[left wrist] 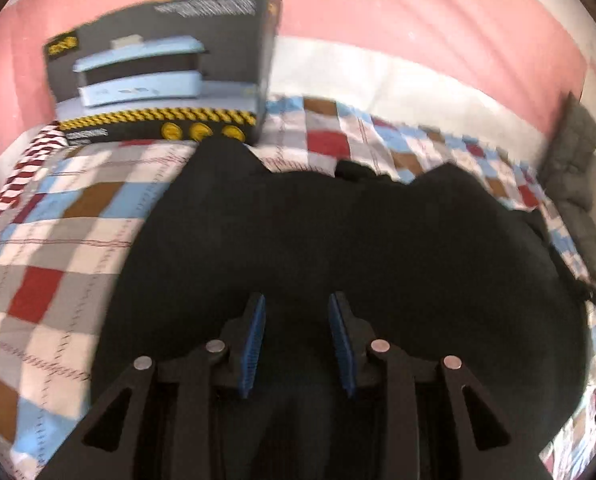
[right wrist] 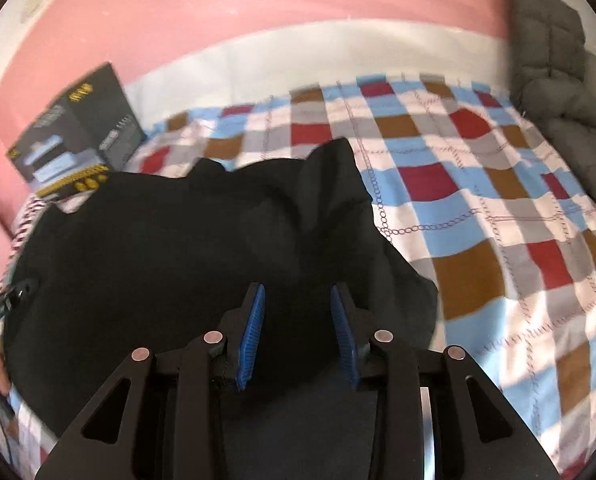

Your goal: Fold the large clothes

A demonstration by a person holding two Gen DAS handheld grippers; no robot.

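Both grippers' jaws spread, empty, above black garment (left wrist: 338, 240); box (left wrist: 165, 68) print (blurred) unreadable.

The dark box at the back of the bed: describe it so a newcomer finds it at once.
Start from the checked bedspread with the black garment spread on it. At its far left corner, against the pink wall, stands the box. It is the only rigid upright item there: dark grey, with a pale blue appliance pictured on it and a yellow band below.
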